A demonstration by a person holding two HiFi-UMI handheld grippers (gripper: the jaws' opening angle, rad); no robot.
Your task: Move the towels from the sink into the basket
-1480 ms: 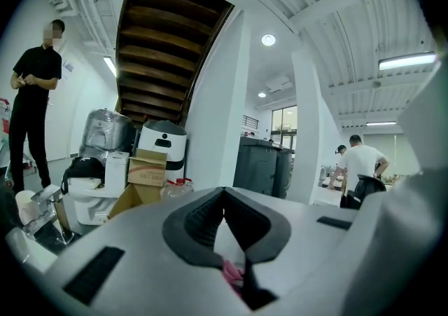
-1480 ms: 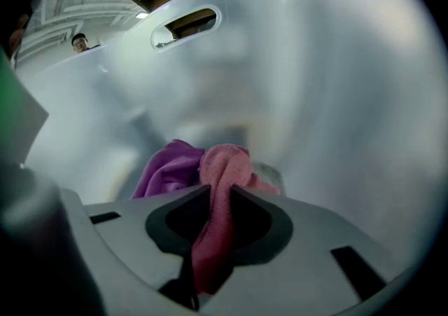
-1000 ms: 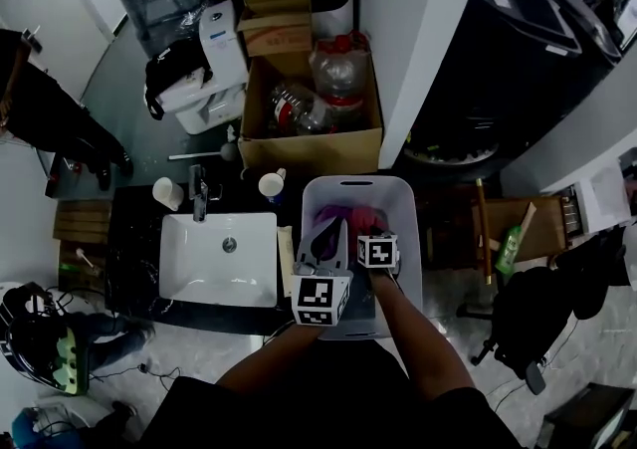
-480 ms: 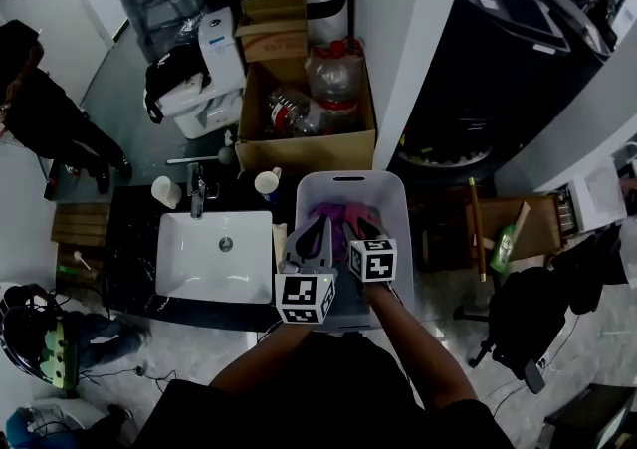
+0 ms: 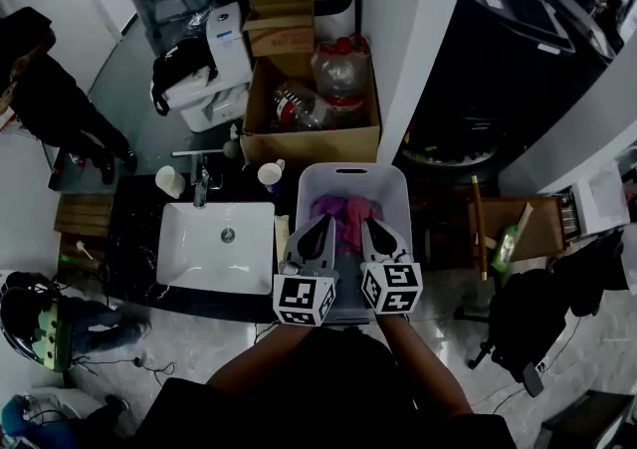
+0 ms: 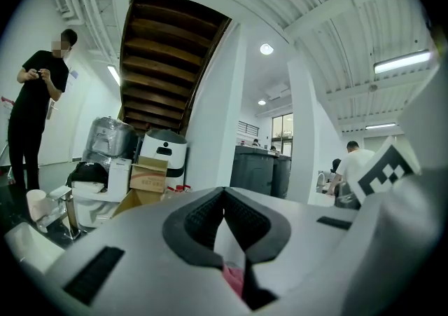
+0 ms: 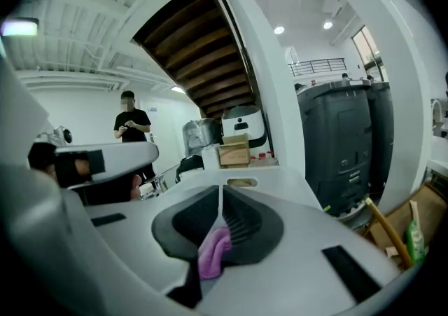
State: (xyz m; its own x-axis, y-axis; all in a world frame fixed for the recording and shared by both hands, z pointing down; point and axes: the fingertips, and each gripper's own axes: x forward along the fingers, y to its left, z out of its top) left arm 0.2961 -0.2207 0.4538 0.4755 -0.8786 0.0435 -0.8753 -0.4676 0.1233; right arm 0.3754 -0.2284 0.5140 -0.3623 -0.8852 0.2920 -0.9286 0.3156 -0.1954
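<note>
The towels [image 5: 343,213] are soft cloth, the basket [image 5: 348,174] smooth plastic, the sink [image 5: 189,263] glossy.

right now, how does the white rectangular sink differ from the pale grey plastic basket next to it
The white rectangular sink is empty, with only its drain showing; the pale grey plastic basket holds pink and purple towels. The sink is sunk into a dark counter; the basket stands free at its right. In the head view the sink runs wider across, the basket longer front to back. Both are pale, open-topped and round-cornered.
</note>
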